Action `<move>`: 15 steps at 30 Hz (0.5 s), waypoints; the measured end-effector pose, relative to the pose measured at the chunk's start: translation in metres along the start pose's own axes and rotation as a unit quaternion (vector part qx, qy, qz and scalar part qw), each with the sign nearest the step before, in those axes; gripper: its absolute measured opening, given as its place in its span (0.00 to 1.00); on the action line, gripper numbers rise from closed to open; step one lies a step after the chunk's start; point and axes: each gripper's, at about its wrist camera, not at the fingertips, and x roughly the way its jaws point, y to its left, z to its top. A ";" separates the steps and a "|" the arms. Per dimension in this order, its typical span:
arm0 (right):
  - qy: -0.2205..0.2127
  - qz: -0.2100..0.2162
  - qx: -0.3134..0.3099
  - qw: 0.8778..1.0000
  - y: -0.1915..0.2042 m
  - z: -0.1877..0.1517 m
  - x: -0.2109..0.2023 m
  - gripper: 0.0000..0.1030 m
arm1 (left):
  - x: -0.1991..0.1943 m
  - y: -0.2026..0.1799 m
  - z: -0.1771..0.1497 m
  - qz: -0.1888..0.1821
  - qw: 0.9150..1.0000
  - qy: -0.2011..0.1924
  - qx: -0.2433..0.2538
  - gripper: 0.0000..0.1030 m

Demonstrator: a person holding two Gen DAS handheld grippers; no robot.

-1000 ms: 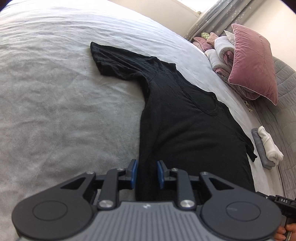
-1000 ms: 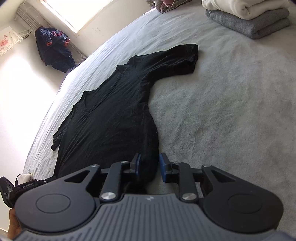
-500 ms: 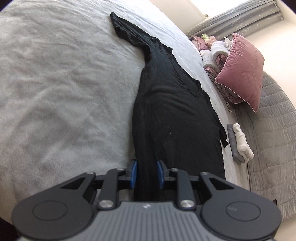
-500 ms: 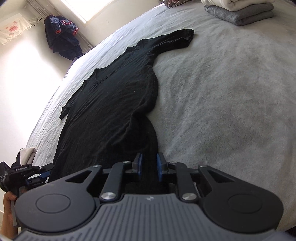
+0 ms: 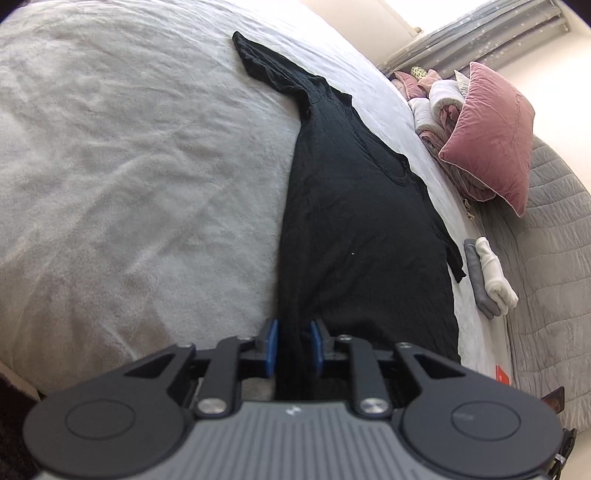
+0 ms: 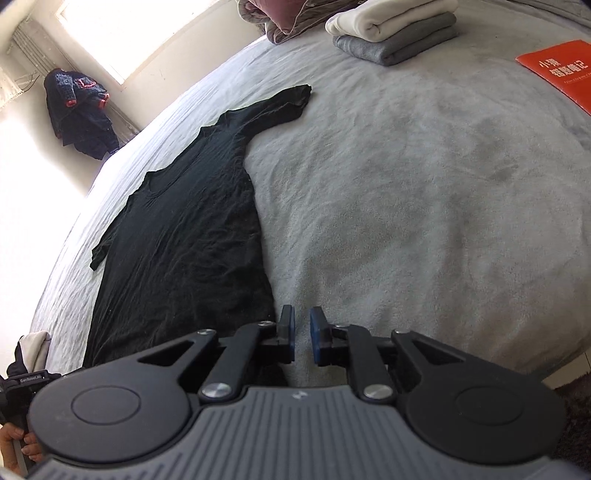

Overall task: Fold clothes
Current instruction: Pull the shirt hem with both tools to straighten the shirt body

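While the black T-shirt lies flat and face-up on the grey bed, sleeves out, no fold is made yet, so the job looks barely begun: sleeves, sides & halving all left. Left gripper is clamped on the hem corner nearest it; right gripper has fingers apart w/ nothing between, just beside the other hem corner. No containers in view; a folded white-on-grey stack sits well apart.

Low wrist cams; shared black shirt
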 end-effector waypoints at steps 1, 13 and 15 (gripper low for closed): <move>-0.002 0.002 0.000 1.000 -0.001 -0.001 -0.004 0.17 | -0.003 0.001 -0.002 -0.006 1.000 0.003 0.000 0.34; 0.005 0.032 -0.098 0.995 0.041 -0.050 -0.032 0.41 | -0.001 -0.009 -0.031 -0.010 0.997 0.040 0.061 0.34; 0.006 0.035 -0.132 0.991 0.057 -0.058 -0.031 0.41 | 0.000 -0.009 -0.031 0.004 0.997 0.036 0.062 0.08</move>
